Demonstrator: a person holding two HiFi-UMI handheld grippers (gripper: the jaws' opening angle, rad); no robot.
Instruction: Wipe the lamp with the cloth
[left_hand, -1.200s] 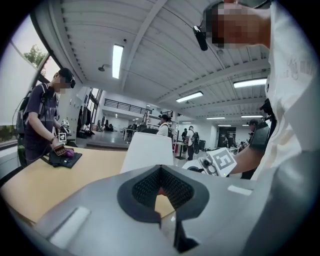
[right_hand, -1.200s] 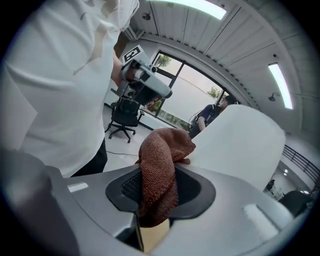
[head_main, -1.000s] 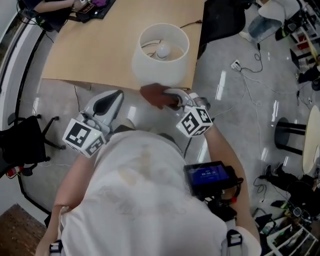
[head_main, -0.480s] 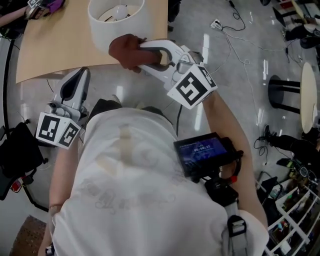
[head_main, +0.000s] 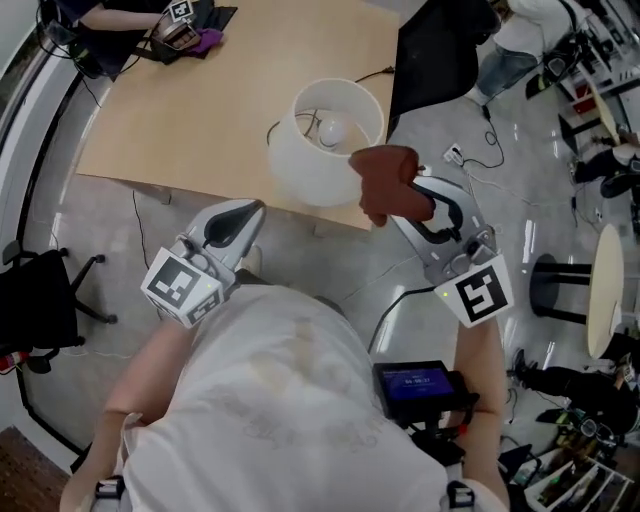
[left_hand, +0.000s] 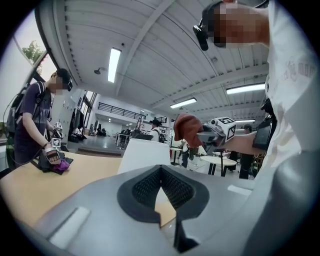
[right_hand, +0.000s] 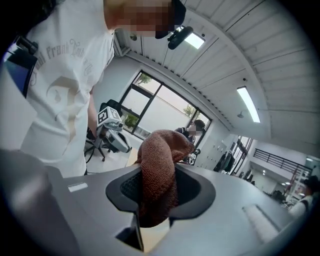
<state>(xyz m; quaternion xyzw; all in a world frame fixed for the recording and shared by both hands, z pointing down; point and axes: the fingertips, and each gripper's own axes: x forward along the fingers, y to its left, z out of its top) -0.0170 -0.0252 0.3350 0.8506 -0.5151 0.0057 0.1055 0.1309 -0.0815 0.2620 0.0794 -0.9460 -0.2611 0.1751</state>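
Right hand-held gripper (head_main: 405, 200) (with cloth (head_main: 385, 180)) near lamp (head_main: 318, 150)

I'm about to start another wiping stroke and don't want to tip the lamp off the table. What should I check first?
1. The cloth gripped by the right tongs: ok, clamped between them.
2. The cloth touching the lamp: cannot tell; it hangs by the rim's right side.
3. The lamp upright on the table: ok, though near the edge.
4. The lamp steadied: not ok; the left tongs are shut, empty and clear of it.
5. The bulb clear of the cloth: ok.
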